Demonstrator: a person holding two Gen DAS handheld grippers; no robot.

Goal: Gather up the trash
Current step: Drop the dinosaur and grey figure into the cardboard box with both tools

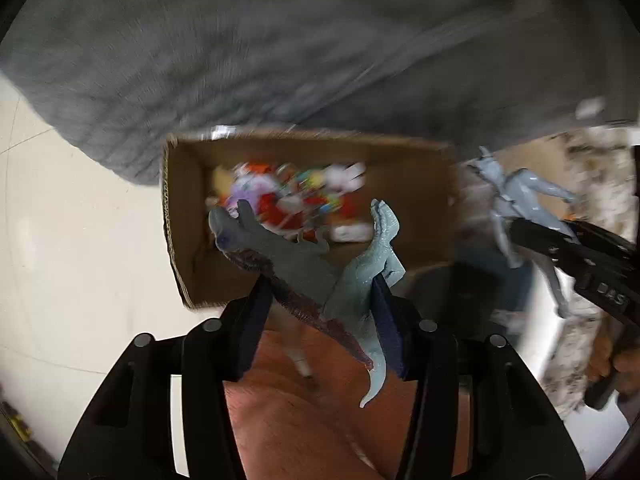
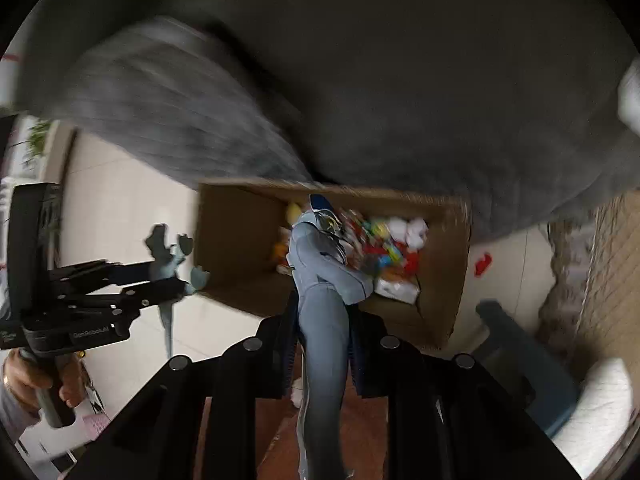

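Toys are the load here: two dinosaurs (image 1: 320, 276) in the left gripper (image 1: 324, 312), one figure (image 2: 324, 300) in the right gripper (image 2: 322, 344).

Left wrist view: left jaws pinch both dinosaurs between the blue pads (image 1: 256, 320). One dinosaur is grey-green with a dark reddish back, the other pale blue-green; they cross each other, tails hanging down past the pads. Heads stick out over the near edge of the box (image 1: 176, 240).

Right wrist view: right jaws stand close on the pale blue figure, pads on either side of its legs. Whether they press on it or only flank it cannot be told; contact is blurred. Its upper body leans forward over the box interior.

Box is brown cardboard, open top, on a light tiled floor (image 1: 72, 240). Inside: a heap of small colourful pieces (image 2: 380, 248), red, yellow, green, white, too blurred to identify.

Both grippers point steeply down, side by side, well apart. Left one shows at the left edge of the right wrist view, a hand (image 2: 28, 380) wrapped on its handle. Right one shows at the right edge of the left wrist view, figure in its jaws.

Grey fabric (image 1: 280, 60) fills the upper part of both views, heavily blurred. Reddish-brown surface below the jaws in both views. A small red scrap (image 2: 482, 264) lies on the floor just right of the box.
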